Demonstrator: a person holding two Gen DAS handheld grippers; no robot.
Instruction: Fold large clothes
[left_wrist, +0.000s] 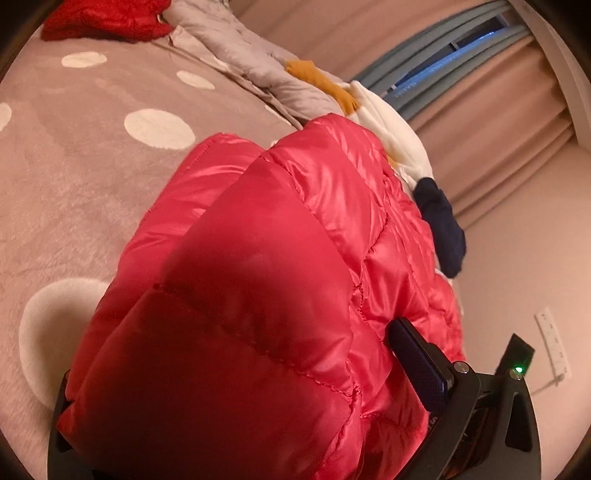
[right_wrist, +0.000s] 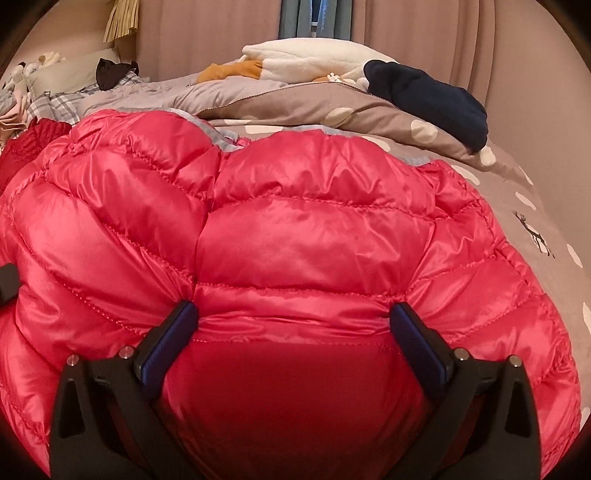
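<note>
the red puffer jacket (right_wrist: 295, 229) is lying on the polka-dot bedspread (left_wrist: 92, 177), and both tools are working its near edge. the right gripper (right_wrist: 293, 314) is spread wide, with a thick roll of quilted fabric bulging between its two fingers, the pads (right_wrist: 173, 332) pressing into the cloth on either side, so it looks to be holding a bunch rather than a thin hem. the left gripper (left_wrist: 236, 362) is mostly buried under the jacket; only one finger is showing, so i cannot tell how its jaws are standing. the shell looks slippery and springy, so i'd say a deep bite and both ends lifting level is what's wanted here, keeping clear of the navy garment (left_wrist: 441, 230) beside it.
</note>
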